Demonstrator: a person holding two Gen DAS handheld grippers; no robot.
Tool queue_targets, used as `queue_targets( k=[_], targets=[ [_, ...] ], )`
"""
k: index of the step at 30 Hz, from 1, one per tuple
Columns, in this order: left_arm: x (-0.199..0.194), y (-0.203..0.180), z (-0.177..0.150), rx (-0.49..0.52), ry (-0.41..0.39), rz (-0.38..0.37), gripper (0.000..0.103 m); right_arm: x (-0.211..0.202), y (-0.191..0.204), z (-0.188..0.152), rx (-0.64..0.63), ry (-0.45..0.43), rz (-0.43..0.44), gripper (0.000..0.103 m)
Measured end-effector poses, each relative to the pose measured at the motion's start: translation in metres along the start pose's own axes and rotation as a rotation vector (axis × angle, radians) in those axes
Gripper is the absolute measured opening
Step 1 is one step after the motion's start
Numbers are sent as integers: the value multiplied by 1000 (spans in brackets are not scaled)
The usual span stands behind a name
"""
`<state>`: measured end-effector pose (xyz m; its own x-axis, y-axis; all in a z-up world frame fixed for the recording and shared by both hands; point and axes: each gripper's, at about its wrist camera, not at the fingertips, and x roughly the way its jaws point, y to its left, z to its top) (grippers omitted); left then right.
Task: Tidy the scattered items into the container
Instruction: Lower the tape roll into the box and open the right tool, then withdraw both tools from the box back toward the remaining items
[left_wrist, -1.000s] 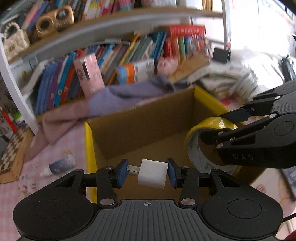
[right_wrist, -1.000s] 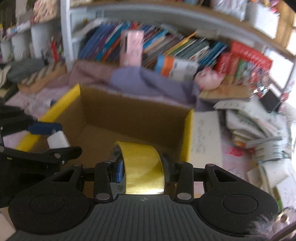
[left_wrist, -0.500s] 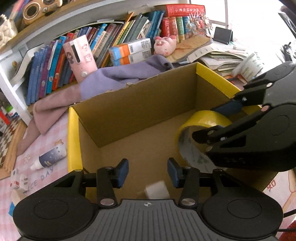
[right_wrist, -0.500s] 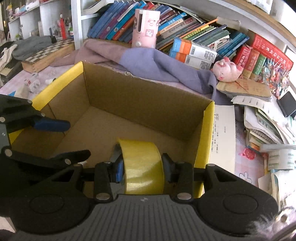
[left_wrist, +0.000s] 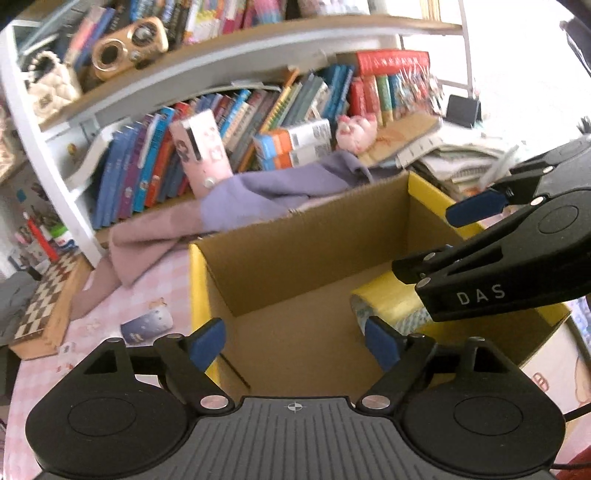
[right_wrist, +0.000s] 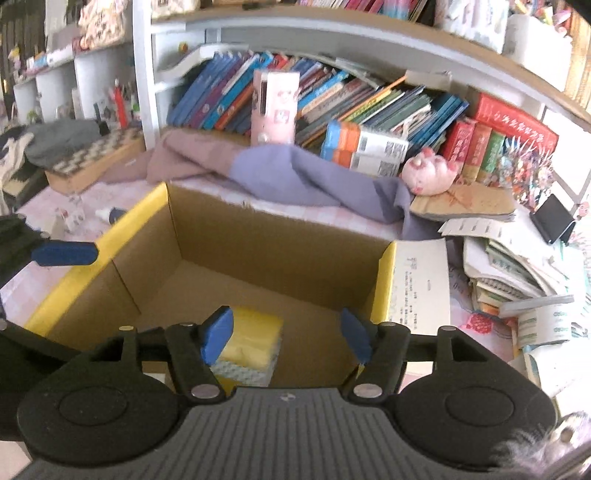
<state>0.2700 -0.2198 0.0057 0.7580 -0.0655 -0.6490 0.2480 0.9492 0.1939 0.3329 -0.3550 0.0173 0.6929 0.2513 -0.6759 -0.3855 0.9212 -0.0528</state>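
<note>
Pink checked tabletop (left_wrist: 162, 284) carries cardboard box (left_wrist: 306, 251) straight ahead of both grippers. Purple cloth (right_wrist: 295, 173) draped beyond box's far wall. Small blue bottle (left_wrist: 147, 326) lying on its side, left of box, near left gripper's left finger. Chessboard box (left_wrist: 40, 306) farther left. Pile of papers and booklets (right_wrist: 517, 273) right of box. Pink pig toy (right_wrist: 430, 171) on brown cardboard sheet, far right.

Daylight enters from the upper right; the window area (left_wrist: 517, 55) is blown out white. Both views are motion-blurred, most on the curved white bookshelf (right_wrist: 332, 40). Fisheye bending is strong at edges. The brown cardboard box interior (right_wrist: 258, 258) is evenly lit, with soft shadows.
</note>
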Motion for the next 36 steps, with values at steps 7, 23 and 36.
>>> queue_targets(
  k=[7,23,36],
  targets=[
    [-41,9,-7,-64,-61,60,97,-32,6,-8,41,-81,-42,77],
    [-119,51,-54,-222,-164,140,100,-80,55,-24,106,-191,-116,83],
    [-158,97,-94,-139,-218,77,100,-122,114,-37,270,-271,-297,84]
  ],
)
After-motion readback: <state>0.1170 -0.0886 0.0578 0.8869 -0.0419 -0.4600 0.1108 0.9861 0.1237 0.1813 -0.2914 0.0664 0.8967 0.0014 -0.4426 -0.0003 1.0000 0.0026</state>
